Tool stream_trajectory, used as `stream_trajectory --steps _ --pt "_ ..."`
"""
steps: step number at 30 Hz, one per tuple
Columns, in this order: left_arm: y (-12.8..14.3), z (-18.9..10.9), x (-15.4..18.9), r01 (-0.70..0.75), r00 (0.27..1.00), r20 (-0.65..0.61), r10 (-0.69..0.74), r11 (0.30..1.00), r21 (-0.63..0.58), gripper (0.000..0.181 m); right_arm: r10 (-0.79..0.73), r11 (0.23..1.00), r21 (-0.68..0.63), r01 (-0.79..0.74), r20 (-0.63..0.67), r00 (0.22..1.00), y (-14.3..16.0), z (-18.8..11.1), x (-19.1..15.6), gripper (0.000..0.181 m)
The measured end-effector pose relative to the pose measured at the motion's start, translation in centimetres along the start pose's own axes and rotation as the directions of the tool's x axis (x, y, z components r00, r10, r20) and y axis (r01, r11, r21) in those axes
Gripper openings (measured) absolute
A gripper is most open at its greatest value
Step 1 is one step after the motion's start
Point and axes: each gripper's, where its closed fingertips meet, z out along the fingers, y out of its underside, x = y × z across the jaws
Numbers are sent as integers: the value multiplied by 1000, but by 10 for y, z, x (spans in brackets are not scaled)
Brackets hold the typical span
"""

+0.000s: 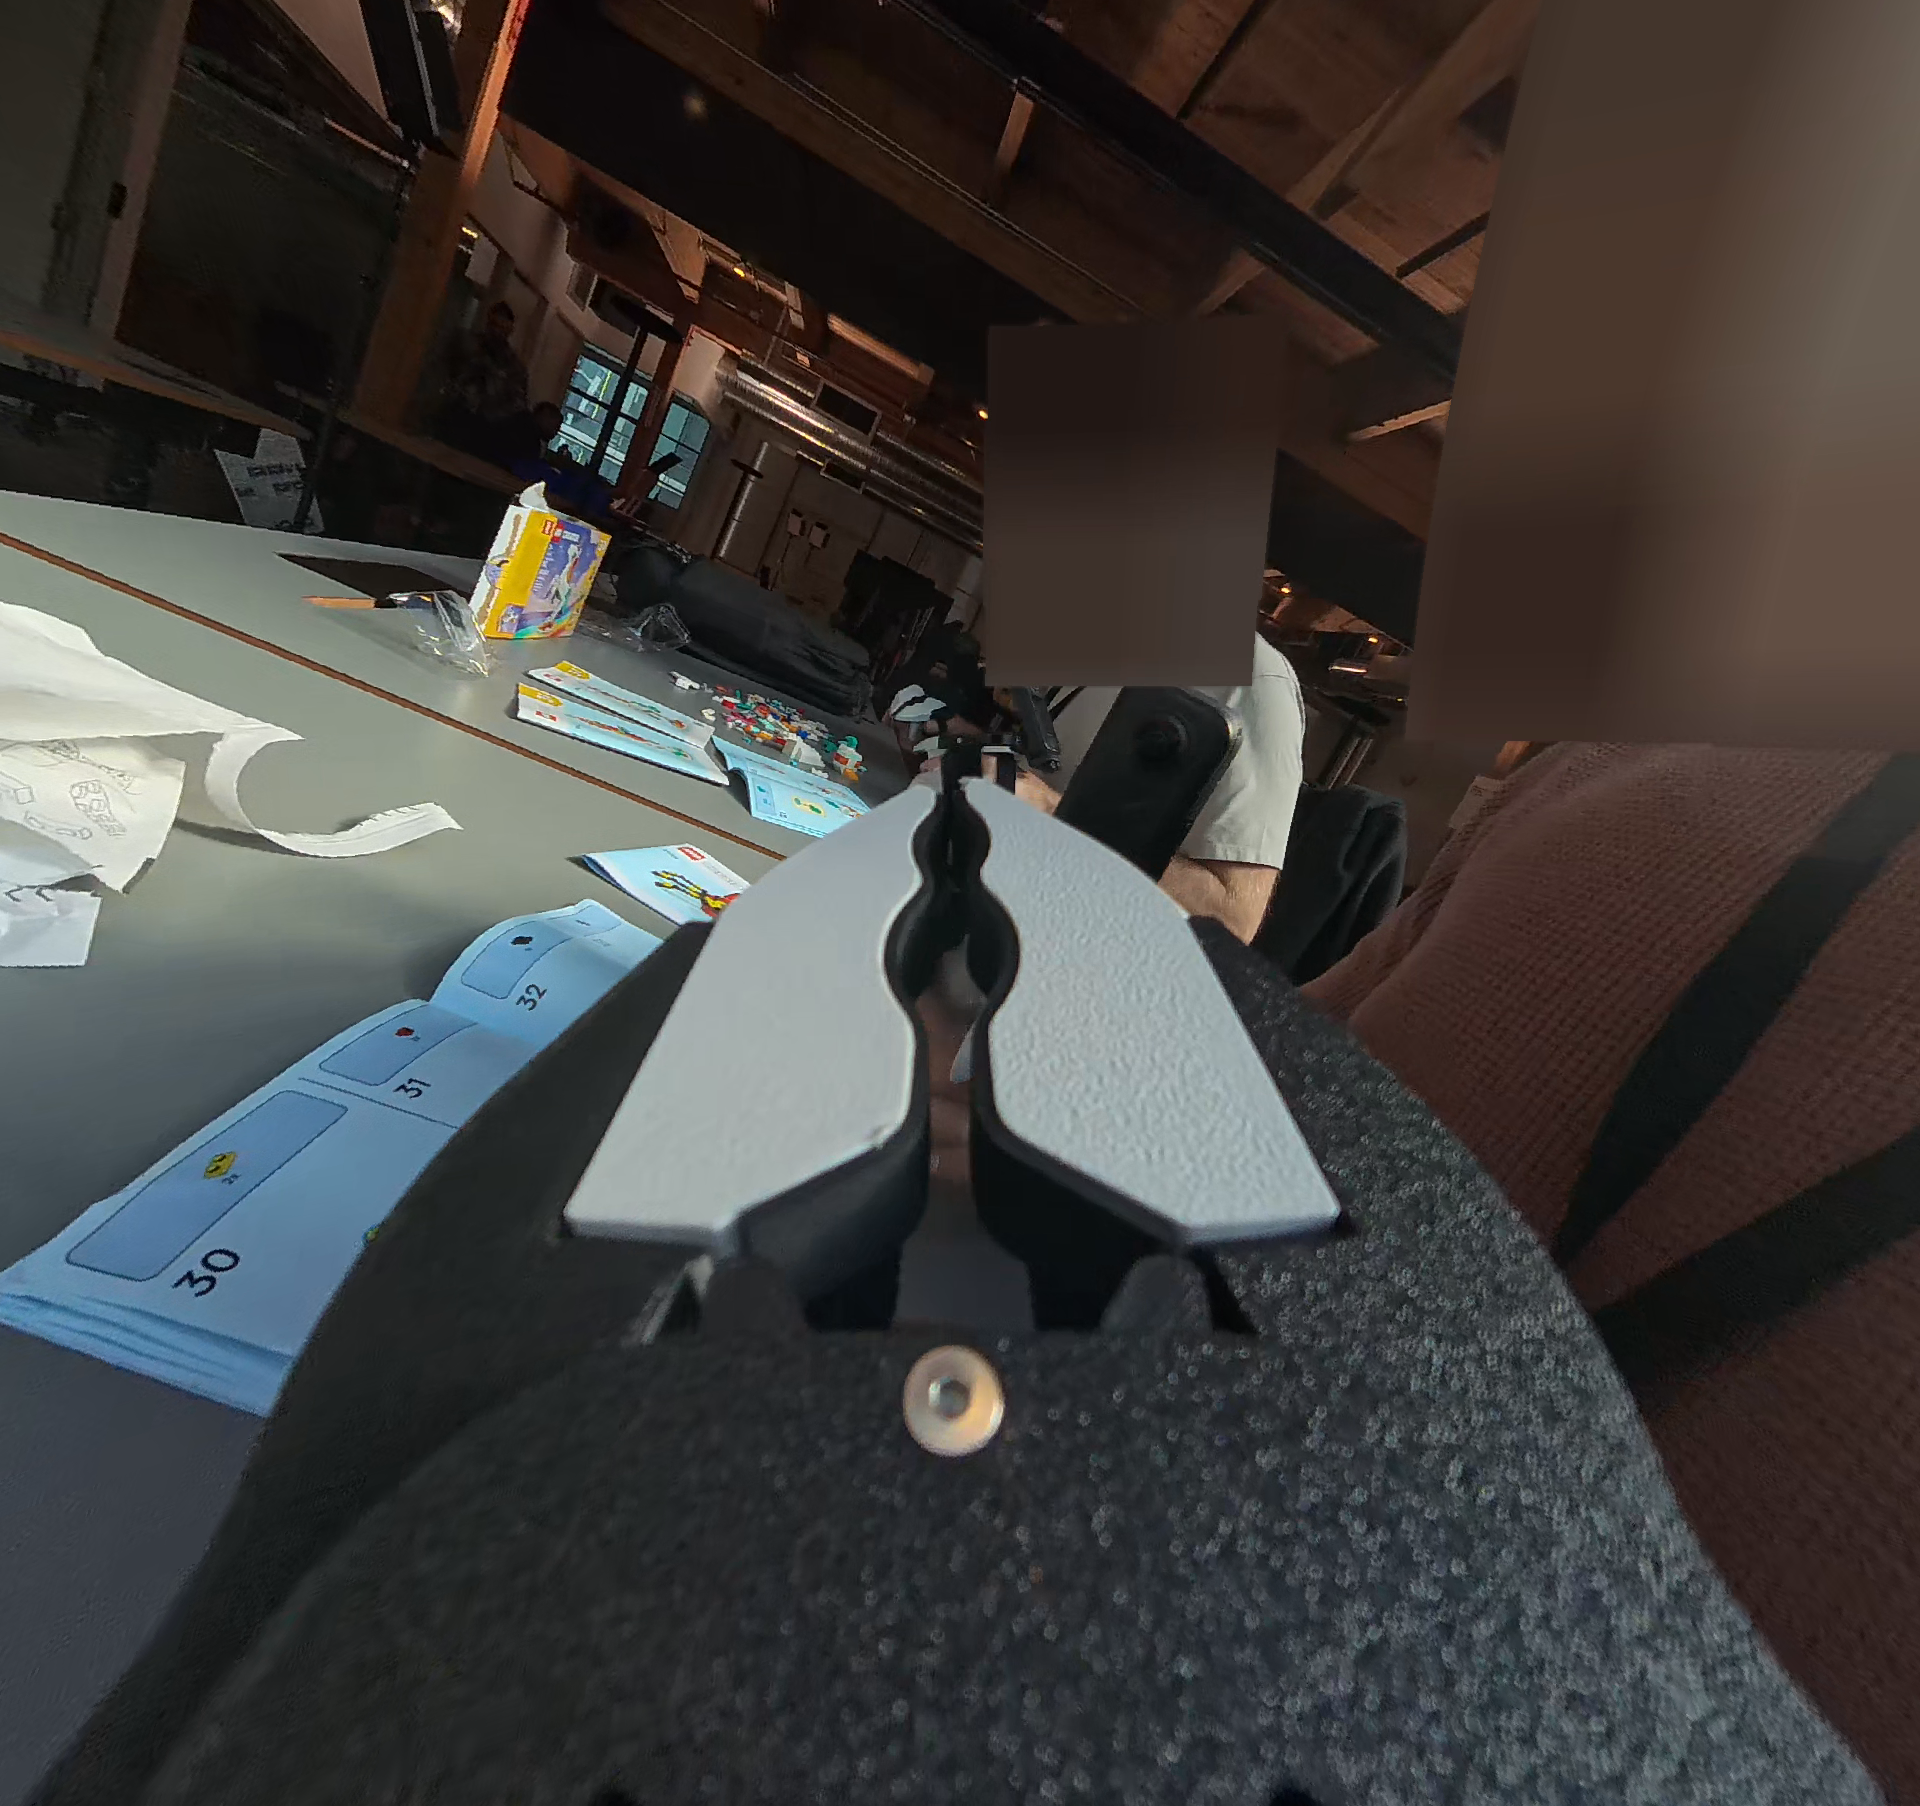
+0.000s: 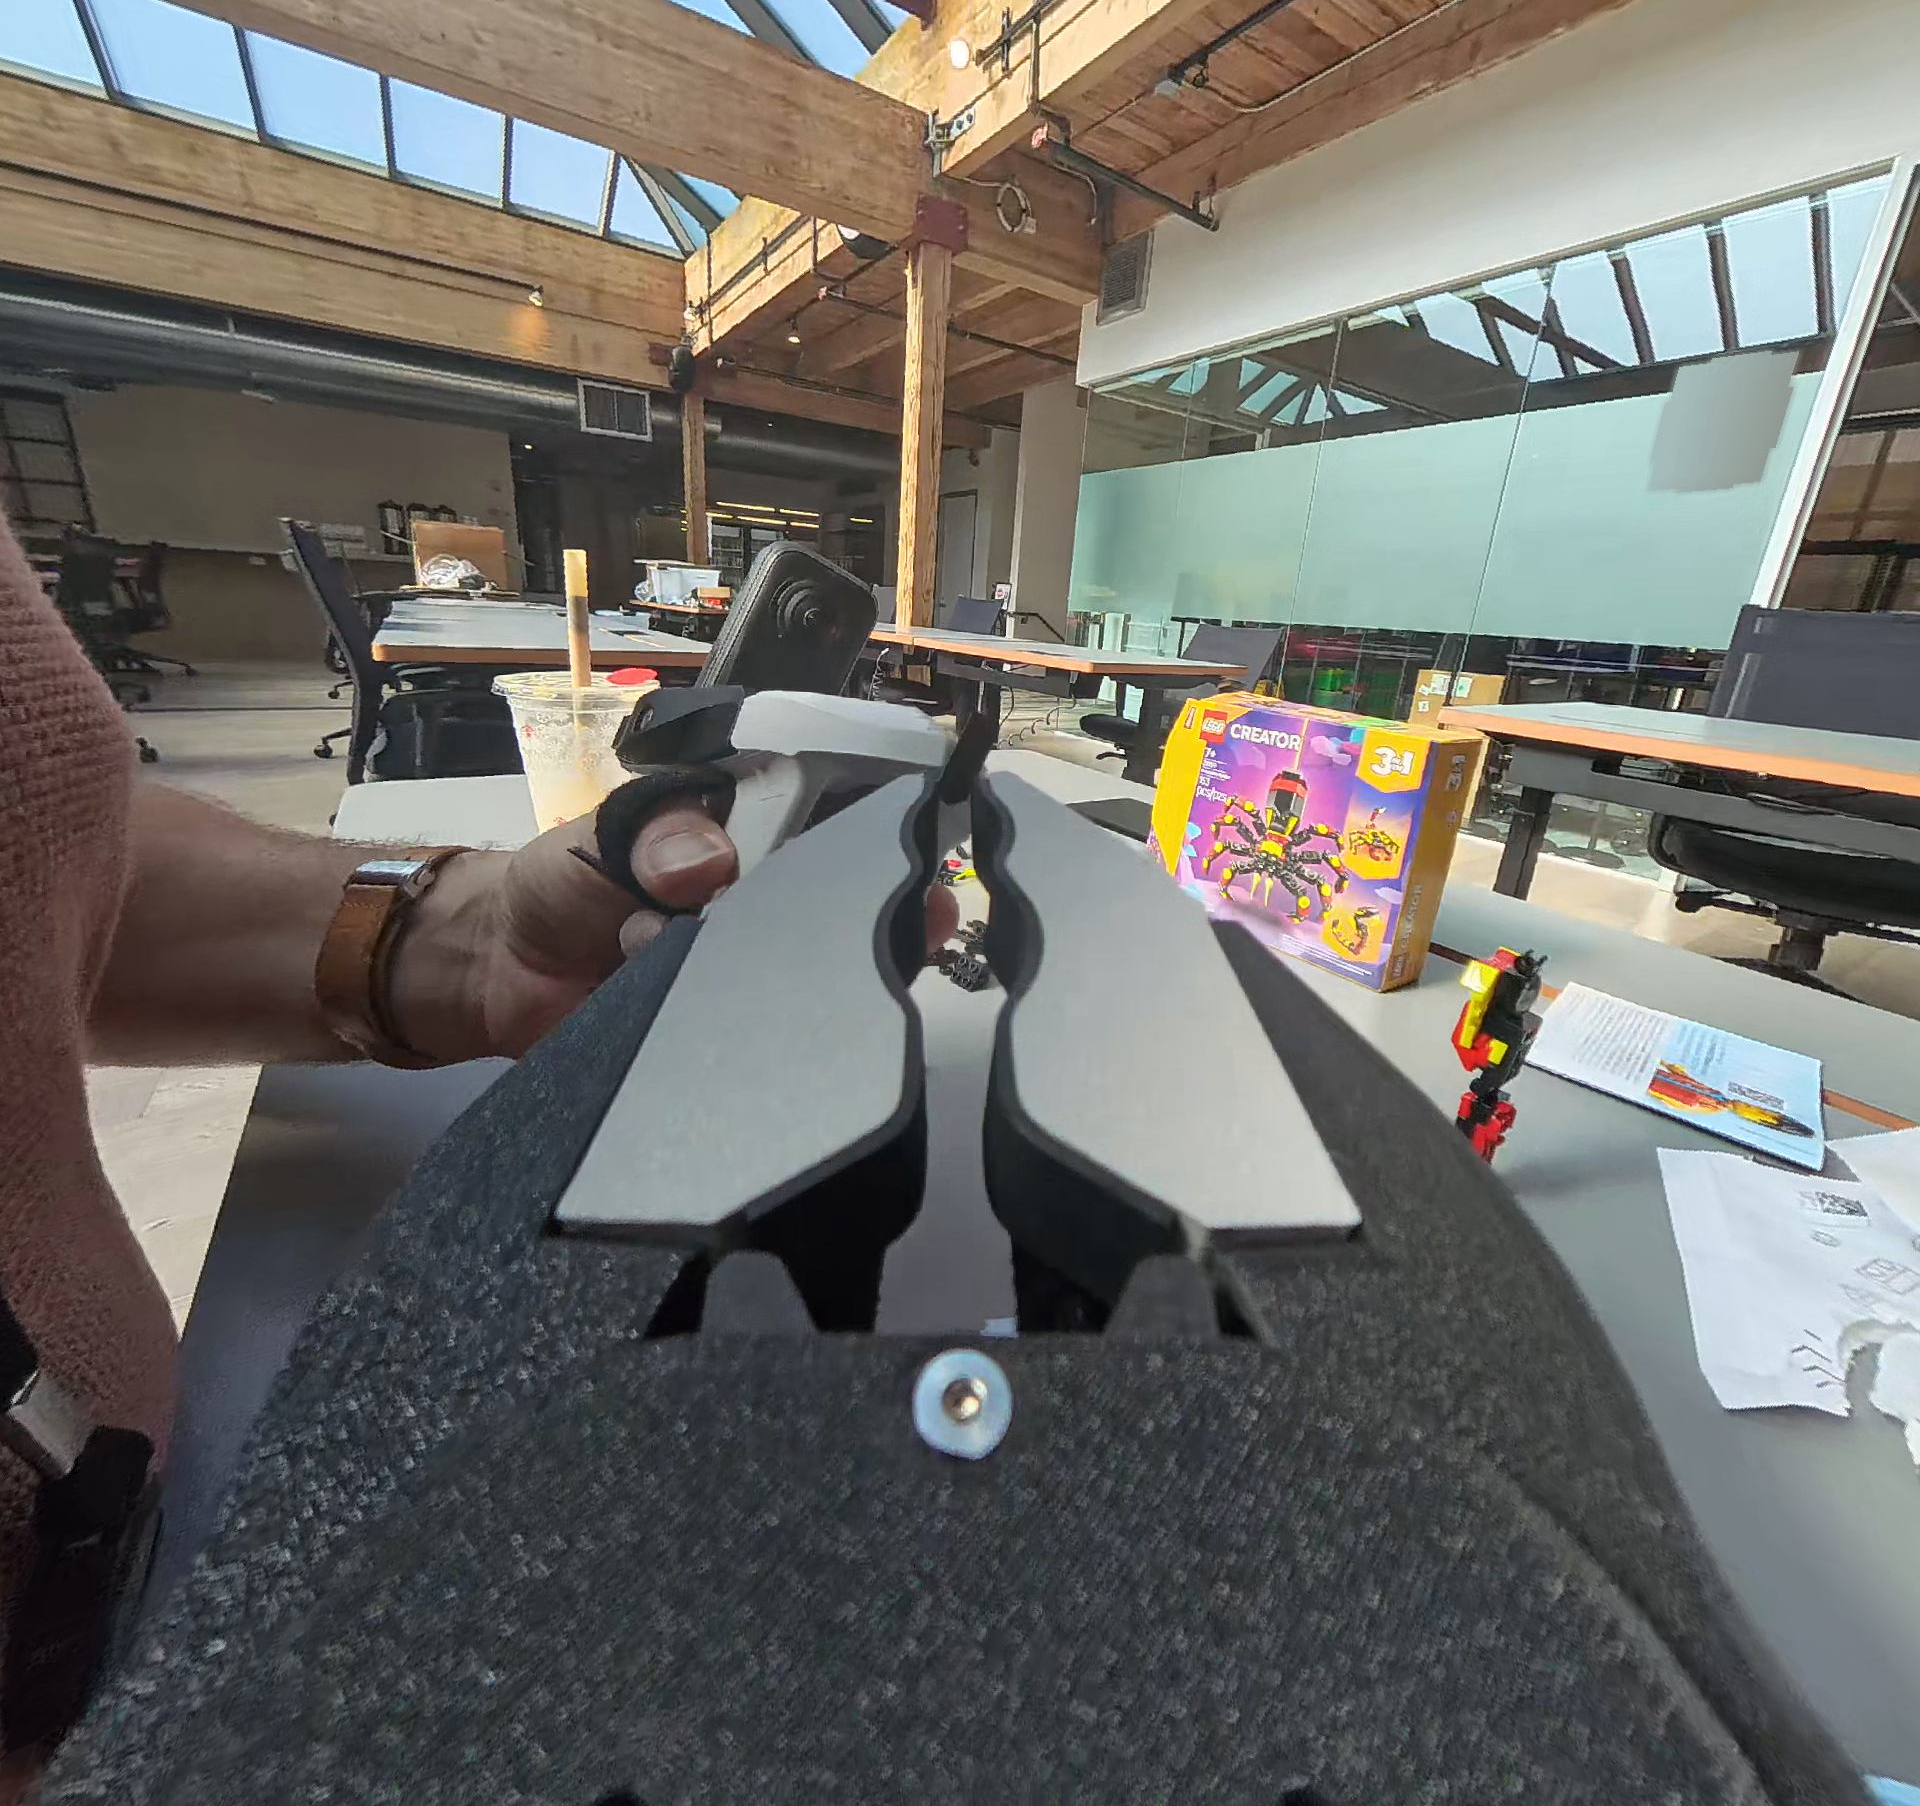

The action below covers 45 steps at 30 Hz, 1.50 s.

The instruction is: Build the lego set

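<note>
Both tools, left [image 1: 954, 800] and right [image 2: 961, 790], pinching small black pieces tip to tip above tabletop [image 2: 1558, 1185]; best aligned squarely, then pressed gently.

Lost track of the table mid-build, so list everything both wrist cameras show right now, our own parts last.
near lego box: one, yellow-purple, upright, right side
far lego box: one, yellow, opened, far end
lego figure: one, red-yellow-black, standing beside near box
open booklet: one, blue, near left
other booklets: several, blue, farther along
loose pieces: pile, mixed colours, far end
paper bag: one, white, torn, left edge
cup: one, clear, straw, behind left hand
person: one, pale shirt, beyond pieces
left hand: one, holding left gripper
left gripper: one, grey jaws shut
right gripper: one, grey jaws nearly together
</note>
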Motion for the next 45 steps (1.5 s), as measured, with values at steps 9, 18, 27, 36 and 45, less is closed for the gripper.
stream_trajectory --steps 9,18,27,36,45 --pt "5 -5 -6 -49 999 11 50 995 -83 1 41 991 -130 -42 -9 999 21 5 4 3" --pt "6 -7 -19 -519 831 47 554 804 -291 16 366 929 -77 -363 25 930 11 7 14 2" --pt "6 -4 -16 -490 863 -22 505 824 -285 4 405 908 -139 -394 54 913 17 8 9 1" --pt "19 -9 -18 -466 881 -77 467 824 -322 3 436 873 -291 -390 112 893 32 1 1 0" --pt "23 9 -35 -365 930 -64 363 887 -281 0 398 871 -330 -365 36 917 36 -15 16 0"
